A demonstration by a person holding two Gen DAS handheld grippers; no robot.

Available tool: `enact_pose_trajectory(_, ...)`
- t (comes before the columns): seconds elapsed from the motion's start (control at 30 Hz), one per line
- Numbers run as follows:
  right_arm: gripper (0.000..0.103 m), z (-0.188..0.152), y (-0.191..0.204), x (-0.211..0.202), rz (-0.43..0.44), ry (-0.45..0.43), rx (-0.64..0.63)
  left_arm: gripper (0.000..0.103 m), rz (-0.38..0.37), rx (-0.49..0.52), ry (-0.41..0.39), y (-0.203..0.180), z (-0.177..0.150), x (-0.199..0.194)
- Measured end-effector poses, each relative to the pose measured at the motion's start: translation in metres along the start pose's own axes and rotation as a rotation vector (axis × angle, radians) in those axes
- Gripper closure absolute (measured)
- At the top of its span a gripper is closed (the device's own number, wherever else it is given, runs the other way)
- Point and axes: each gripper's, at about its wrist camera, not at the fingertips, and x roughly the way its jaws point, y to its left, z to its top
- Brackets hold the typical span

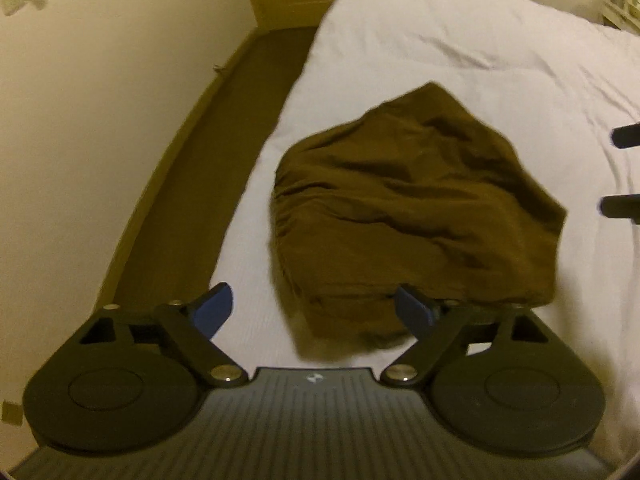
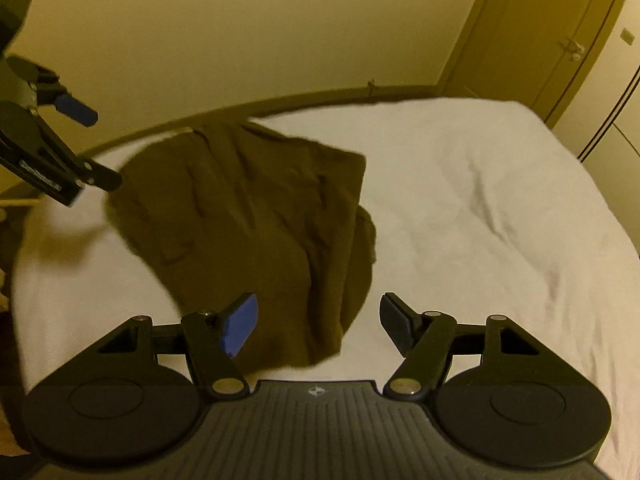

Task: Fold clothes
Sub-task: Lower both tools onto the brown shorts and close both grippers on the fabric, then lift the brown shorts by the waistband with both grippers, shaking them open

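Ahead of our grippers we see a bed under a white sheet [image 1: 460, 48], creased in places. Off our left gripper's left side a dark strip of floor [image 1: 192, 152] runs along a cream wall [image 1: 100, 100]. Beyond our right gripper, up to the right, stands a door [image 2: 516, 36] with a handle [image 2: 573, 49].

bed [image 1: 460, 40] w/ wrinkled white sheet, dark floor strip [image 1: 200, 152] btwn its left edge & cream wall [image 1: 100, 120]. door [image 2: 532, 40] in far corner. dim yellowish light.
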Motion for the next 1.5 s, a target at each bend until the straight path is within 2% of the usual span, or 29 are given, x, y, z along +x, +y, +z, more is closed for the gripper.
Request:
enact_pose_trajectory(0.13,0.036,0.001,-0.001,0.059,-0.025,0.076,0.02,0.039,-0.087,-0.001,0.028,0.009,0.005,0.028)
enact_pose_trajectory(0.17,0.038,0.0,-0.001,0.071,-0.028,0.099,0.02,0.047,-0.106,0.005,0.033,0.009,0.005,0.033)
enact_pose_trajectory(0.2,0.045,-0.001,0.0,0.083,-0.023,0.126,0.024,0.056,-0.123,0.012,0.038,0.008,0.006,0.037)
enact_pose_trajectory(0.23,0.05,-0.003,0.0,0.094,-0.011,0.151,0.033,0.059,-0.132,0.018,0.037,0.007,0.006,0.039)
enact_pose_trajectory(0.3,0.082,-0.006,0.0,0.107,0.011,0.187,0.055,0.079,-0.144,0.03,0.03,0.005,0.007,0.041)
enact_pose_trajectory(0.33,0.093,-0.006,0.001,0.108,0.007,0.191,0.06,0.081,-0.142,0.034,0.024,0.004,0.008,0.039)
enact_pose_trajectory(0.4,0.097,-0.004,0.002,0.101,-0.01,0.182,0.071,0.091,-0.137,0.033,0.003,0.003,0.01,0.032)
enact_pose_trajectory(0.47,0.098,-0.002,0.001,0.081,-0.016,0.146,0.084,0.093,-0.138,0.025,-0.037,0.004,0.014,0.017)
enact_pose_trajectory(0.6,0.099,-0.002,-0.005,0.01,-0.01,0.031,0.083,0.094,-0.168,0.039,-0.128,-0.003,0.017,-0.03)
enact_pose_trajectory(0.67,0.099,-0.017,-0.007,-0.025,-0.016,0.012,0.07,0.094,-0.184,0.061,-0.156,-0.013,0.012,-0.056)
enact_pose_trajectory(0.83,0.099,-0.098,-0.022,-0.073,-0.066,0.11,0.107,0.094,-0.265,0.102,-0.16,-0.06,-0.021,-0.11)
enact_pose_trajectory(0.97,0.099,-0.162,-0.033,-0.111,-0.106,0.188,0.136,0.087,-0.355,0.125,-0.04,-0.124,-0.058,-0.11)
enact_pose_trajectory(1.03,0.098,-0.188,-0.036,-0.128,-0.122,0.216,0.148,0.087,-0.362,0.183,-0.008,-0.154,-0.073,-0.11)
enact_pose_trajectory(1.07,0.095,-0.193,-0.034,-0.133,-0.125,0.217,0.15,0.083,-0.356,0.204,-0.001,-0.164,-0.08,-0.111)
enact_pose_trajectory(1.1,0.087,-0.197,-0.033,-0.139,-0.128,0.218,0.153,0.077,-0.349,0.221,0.006,-0.174,-0.085,-0.111)
enact_pose_trajectory(1.17,0.078,-0.207,-0.03,-0.149,-0.133,0.219,0.158,0.07,-0.329,0.224,0.015,-0.174,-0.096,-0.114)
enact_pose_trajectory(1.2,0.076,-0.208,-0.024,-0.153,-0.122,0.212,0.156,0.069,-0.319,0.224,0.019,-0.173,-0.101,-0.115)
enact_pose_trajectory(1.27,0.075,-0.203,-0.004,-0.15,-0.062,0.186,0.136,0.069,-0.287,0.218,0.028,-0.16,-0.107,-0.113)
enact_pose_trajectory(1.33,0.068,-0.195,0.018,-0.143,0.001,0.164,0.108,0.068,-0.252,0.212,0.038,-0.146,-0.112,-0.112)
enact_pose_trajectory(1.43,0.063,-0.169,0.065,-0.125,0.084,0.131,0.031,0.062,-0.212,0.195,0.054,-0.122,-0.118,-0.108)
enact_pose_trajectory(1.5,0.043,-0.154,0.095,-0.106,0.098,0.11,-0.015,0.062,-0.21,0.194,0.066,-0.104,-0.117,-0.104)
